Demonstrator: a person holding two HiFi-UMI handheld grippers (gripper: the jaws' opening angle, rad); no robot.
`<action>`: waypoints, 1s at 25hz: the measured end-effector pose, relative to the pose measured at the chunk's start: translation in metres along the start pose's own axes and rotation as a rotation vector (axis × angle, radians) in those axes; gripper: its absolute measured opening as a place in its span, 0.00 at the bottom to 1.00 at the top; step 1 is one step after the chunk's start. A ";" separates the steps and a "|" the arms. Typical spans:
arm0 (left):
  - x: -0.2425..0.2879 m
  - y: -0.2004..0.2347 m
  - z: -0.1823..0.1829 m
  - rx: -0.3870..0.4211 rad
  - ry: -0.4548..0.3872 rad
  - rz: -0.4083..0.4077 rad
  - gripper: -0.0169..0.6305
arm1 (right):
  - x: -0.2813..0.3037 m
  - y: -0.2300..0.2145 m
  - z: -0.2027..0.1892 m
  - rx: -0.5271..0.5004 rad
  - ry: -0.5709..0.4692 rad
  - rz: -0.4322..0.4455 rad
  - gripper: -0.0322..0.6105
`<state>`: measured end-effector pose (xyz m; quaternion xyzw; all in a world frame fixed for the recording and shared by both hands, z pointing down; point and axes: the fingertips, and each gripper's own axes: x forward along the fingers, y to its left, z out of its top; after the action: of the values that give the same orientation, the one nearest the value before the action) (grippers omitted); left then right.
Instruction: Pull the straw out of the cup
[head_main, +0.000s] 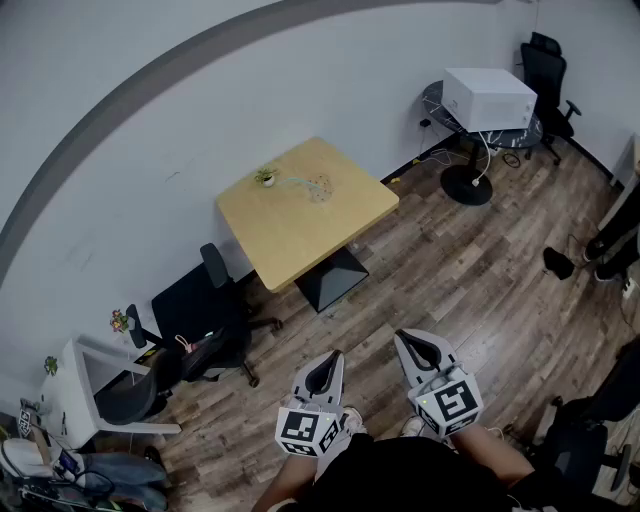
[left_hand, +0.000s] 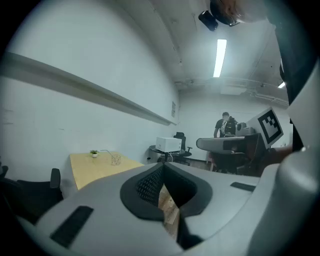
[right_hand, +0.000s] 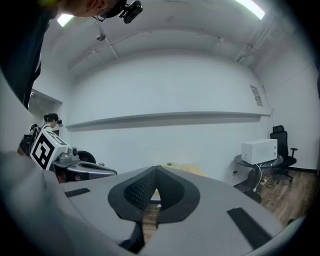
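Observation:
A clear cup with a thin straw leaning out to its left stands on the square wooden table by the wall, next to a tiny potted plant. Both grippers are far from it, held close to my body above the floor. My left gripper and right gripper have their jaws together with nothing between them. In the left gripper view the cup and straw show small beyond the shut left gripper. The right gripper shows only a sliver of table.
Black office chairs stand left of the table. A white appliance sits on a round glass table at the back right, with cables and another black chair. A white shelf unit is at lower left. A person's feet are at the right edge.

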<state>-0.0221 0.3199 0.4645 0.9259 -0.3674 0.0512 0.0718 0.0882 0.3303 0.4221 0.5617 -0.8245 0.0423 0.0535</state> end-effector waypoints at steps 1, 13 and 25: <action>-0.003 0.001 0.000 -0.001 0.002 0.004 0.06 | -0.001 0.002 0.000 0.000 -0.001 -0.001 0.08; -0.025 0.020 -0.008 -0.013 0.024 0.022 0.06 | 0.017 0.023 -0.001 -0.084 -0.015 -0.021 0.08; -0.043 0.075 0.005 -0.024 -0.032 0.004 0.06 | 0.056 0.048 0.015 -0.058 -0.067 -0.070 0.08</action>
<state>-0.1042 0.2939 0.4606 0.9250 -0.3708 0.0324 0.0769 0.0227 0.2947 0.4147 0.5894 -0.8067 -0.0025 0.0437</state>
